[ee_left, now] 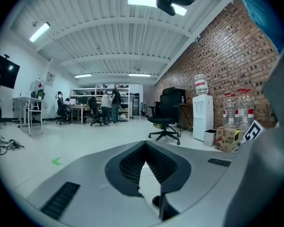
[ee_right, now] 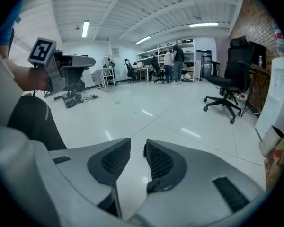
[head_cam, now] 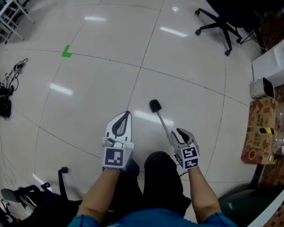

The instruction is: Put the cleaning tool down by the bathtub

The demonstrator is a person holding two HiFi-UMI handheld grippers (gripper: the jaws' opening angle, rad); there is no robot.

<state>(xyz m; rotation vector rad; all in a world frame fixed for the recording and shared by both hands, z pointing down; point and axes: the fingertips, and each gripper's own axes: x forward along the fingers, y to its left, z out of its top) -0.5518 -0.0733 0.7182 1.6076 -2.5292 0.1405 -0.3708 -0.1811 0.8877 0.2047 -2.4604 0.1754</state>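
The thin grey handle of the black-headed cleaning brush (head_cam: 155, 106) is hidden at its near end behind the right gripper (head_cam: 179, 134).

Cleaning tool (head_cam: 161, 121) — long-handled brush with a round black bristle head and a thin, pale grey straight handle.

Position: down on the white tiled floor (head_cam: 99, 79), in the open. The head is the far end. The handle runs from it toward the near right, at a slant.

Near end of the handle reaches the tips of the right hand-held gripper (head_cam: 176, 134) and is hidden there; contact cannot be told. That gripper's own view shows its jaws apart, not pressing on anything.

Left gripper view: the black head (ee_left: 156, 201) shows low down — small, dark, bristly, resting on the floor.
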